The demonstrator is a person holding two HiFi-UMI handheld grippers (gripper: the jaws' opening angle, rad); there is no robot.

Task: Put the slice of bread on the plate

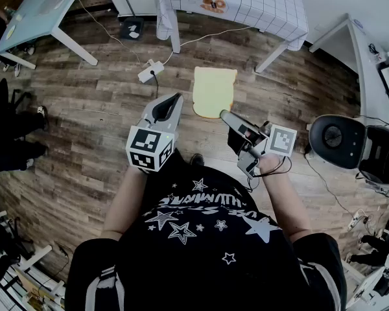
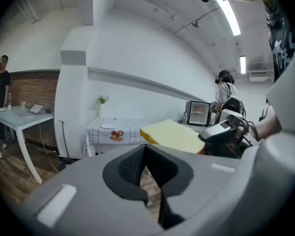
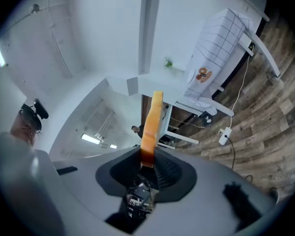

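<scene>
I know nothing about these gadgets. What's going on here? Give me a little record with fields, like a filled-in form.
who: a person with a hand-held gripper in each hand
right gripper: shut on the slice of bread, gripped by one edge
where the bread is: in the air above the wooden floor
left gripper: shut, holding nothing
plate: white, on the table with the checked cloth, ahead of the person
bread on plate: not yet
</scene>
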